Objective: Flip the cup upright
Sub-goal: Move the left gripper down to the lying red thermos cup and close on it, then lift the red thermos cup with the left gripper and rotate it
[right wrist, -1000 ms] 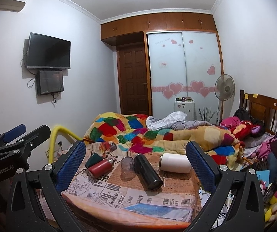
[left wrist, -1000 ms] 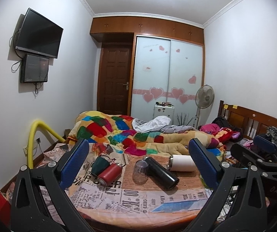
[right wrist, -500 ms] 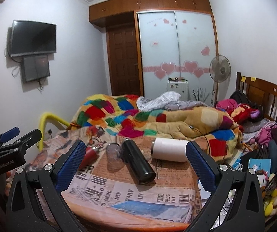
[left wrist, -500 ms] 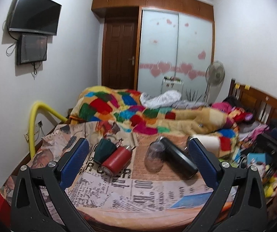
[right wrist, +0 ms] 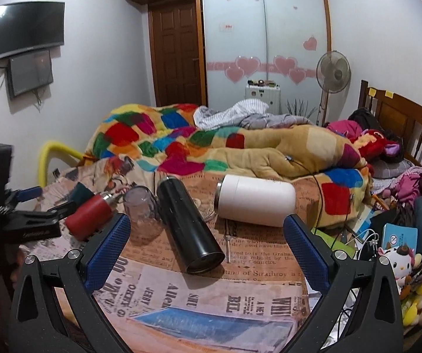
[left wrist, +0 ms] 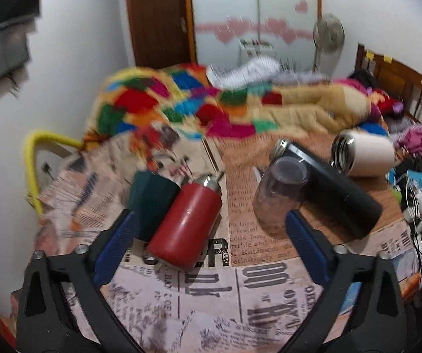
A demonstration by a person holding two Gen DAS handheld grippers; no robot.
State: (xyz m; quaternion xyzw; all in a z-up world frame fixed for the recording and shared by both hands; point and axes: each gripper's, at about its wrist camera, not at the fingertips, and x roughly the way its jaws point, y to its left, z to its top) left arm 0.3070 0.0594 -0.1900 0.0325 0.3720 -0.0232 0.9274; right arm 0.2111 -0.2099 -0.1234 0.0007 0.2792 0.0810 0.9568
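Note:
Several cups lie on a newspaper-covered table [left wrist: 211,291]. In the left wrist view a red flask [left wrist: 186,223] lies on its side beside a dark green cup [left wrist: 150,198]. A clear glass cup [left wrist: 280,192] stands upside down, with a black flask [left wrist: 334,191] and a white cup [left wrist: 363,154] lying to its right. My left gripper [left wrist: 209,241] is open, the red flask between its fingers. My right gripper [right wrist: 206,245] is open around the black flask [right wrist: 188,225], with the white cup [right wrist: 255,203], glass cup [right wrist: 141,211] and red flask [right wrist: 90,214] nearby.
A bed with a colourful quilt [right wrist: 181,138] lies behind the table. Toys, cables and books [right wrist: 393,244] crowd the right side. A yellow tube [right wrist: 49,156] stands at the left wall. The left gripper's body [right wrist: 31,223] shows at the left in the right wrist view.
Both grippers have moved forward and down towards the table. The left one now brackets the red flask; the right one brackets the black flask. The cups have not moved.

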